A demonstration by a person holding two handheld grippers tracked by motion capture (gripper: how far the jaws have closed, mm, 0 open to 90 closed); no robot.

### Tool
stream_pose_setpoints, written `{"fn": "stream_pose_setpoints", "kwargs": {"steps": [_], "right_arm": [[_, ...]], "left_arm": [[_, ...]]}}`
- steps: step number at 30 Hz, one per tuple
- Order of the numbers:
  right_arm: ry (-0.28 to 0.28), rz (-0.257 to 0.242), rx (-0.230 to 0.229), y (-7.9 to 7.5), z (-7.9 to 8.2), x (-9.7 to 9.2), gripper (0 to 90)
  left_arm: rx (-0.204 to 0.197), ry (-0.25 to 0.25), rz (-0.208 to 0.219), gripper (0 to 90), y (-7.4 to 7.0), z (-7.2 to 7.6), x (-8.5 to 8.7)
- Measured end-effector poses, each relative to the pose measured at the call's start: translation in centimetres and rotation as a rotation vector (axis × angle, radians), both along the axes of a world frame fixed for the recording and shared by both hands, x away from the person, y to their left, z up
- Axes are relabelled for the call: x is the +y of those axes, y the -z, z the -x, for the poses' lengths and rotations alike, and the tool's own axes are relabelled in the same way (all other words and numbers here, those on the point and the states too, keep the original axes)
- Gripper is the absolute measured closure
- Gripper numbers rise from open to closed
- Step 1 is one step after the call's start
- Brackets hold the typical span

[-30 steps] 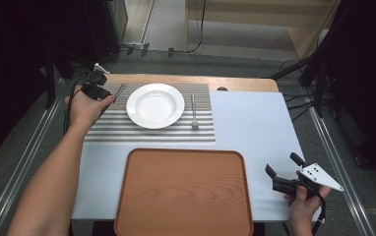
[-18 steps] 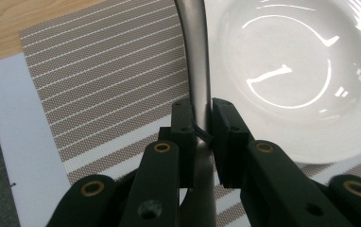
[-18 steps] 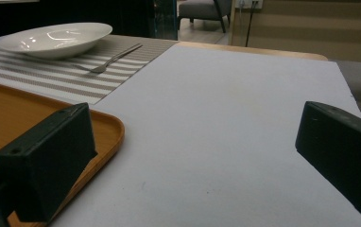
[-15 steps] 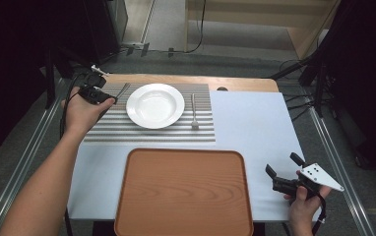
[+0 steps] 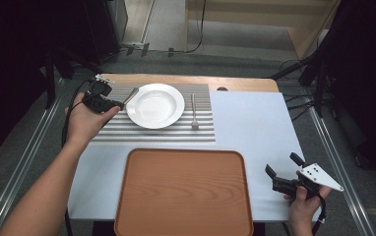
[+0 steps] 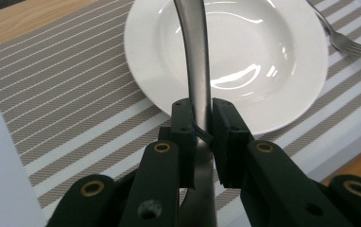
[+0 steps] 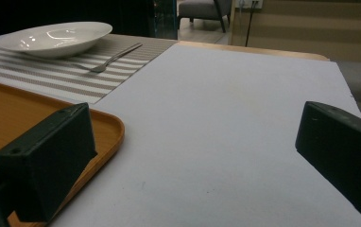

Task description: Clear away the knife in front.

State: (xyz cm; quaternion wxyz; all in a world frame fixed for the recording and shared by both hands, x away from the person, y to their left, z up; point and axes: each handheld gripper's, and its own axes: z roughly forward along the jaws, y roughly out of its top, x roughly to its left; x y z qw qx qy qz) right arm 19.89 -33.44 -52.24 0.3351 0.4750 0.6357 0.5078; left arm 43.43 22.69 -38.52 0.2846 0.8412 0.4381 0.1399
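Since the earlier frames, your left gripper (image 5: pixel 119 104) had shifted a little toward the far left corner of the striped placemat (image 5: pixel 176 133), carrying the knife (image 6: pixel 195 61) with it. Its jaws were nearly closed, pinching the knife's handle, with the metal running straight out ahead of the tips over the near rim of the white plate (image 6: pixel 273 71). That suggested you had the piece lifted and ready to move to the wooden tray (image 5: pixel 183 191). The fork (image 5: pixel 194 111) lay beyond the plate. Your right gripper (image 5: pixel 280 172) hadn't moved, jaws wide and empty over the bare white table (image 7: pixel 226 118).
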Motion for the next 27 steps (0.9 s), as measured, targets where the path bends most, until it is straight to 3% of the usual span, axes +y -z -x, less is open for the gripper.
{"fn": "stream_pose_setpoints", "kwargs": {"steps": [2,3,7,16,27], "right_arm": [[0.0,0.0,0.0,0.0,0.0,0.0,0.0],[0.0,0.0,0.0,0.0,0.0,0.0,0.0],[-0.001,0.0,0.002,0.0,0.0,0.0,0.0],[-0.001,0.0,-0.001,0.0,0.0,0.0,0.0],[-0.003,-0.002,-0.001,0.0,0.0,0.0,0.0]], "left_arm": [[-0.001,0.014,0.009,79.9,0.0,0.5,-0.3],[-0.004,0.027,0.034,79.9,-0.1,1.0,-0.5],[-0.015,0.054,0.045,79.9,-0.1,2.0,-1.1],[-0.034,0.095,0.053,79.9,0.1,3.8,-2.1],[-0.087,0.144,0.07,79.9,-0.1,6.8,-3.4]]}}
